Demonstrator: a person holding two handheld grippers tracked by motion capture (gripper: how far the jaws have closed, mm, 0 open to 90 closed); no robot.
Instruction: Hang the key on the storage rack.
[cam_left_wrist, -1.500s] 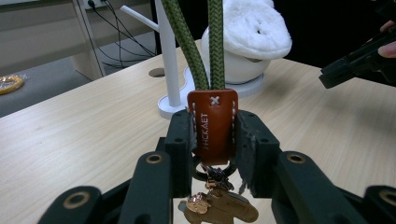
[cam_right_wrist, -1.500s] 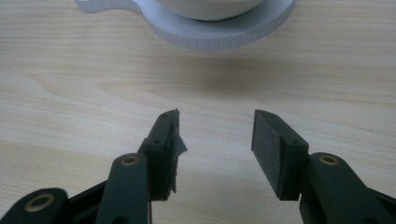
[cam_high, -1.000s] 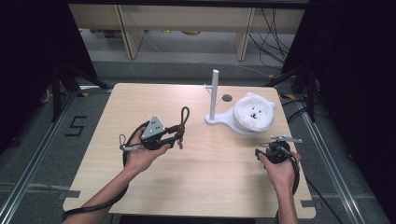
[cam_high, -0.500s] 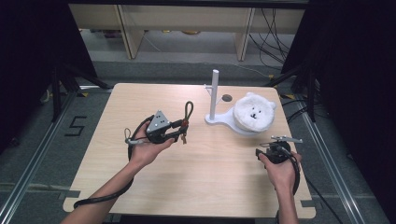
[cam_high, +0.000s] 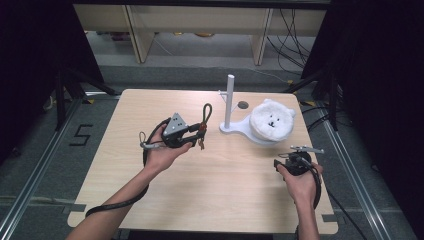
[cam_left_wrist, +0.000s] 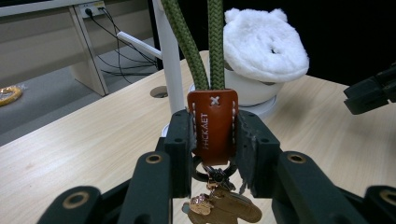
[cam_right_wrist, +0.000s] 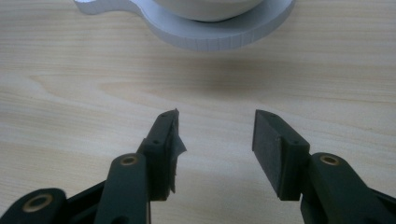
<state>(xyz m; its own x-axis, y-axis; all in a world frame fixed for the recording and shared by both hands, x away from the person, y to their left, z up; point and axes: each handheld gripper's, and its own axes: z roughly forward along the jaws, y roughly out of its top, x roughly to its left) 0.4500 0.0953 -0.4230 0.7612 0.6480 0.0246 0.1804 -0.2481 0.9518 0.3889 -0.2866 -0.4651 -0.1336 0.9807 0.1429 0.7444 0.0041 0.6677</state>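
White stand (cam_high: 230, 102) beside plush (cam_high: 271, 120).

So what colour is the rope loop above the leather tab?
Olive green, braided. The rope loop above the brown leather tab shows best in the left gripper view.

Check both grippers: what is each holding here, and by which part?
The left gripper is shut on the keychain, clamping its brown leather tab below the green cord loop. The right gripper is open over the table, holding nothing.
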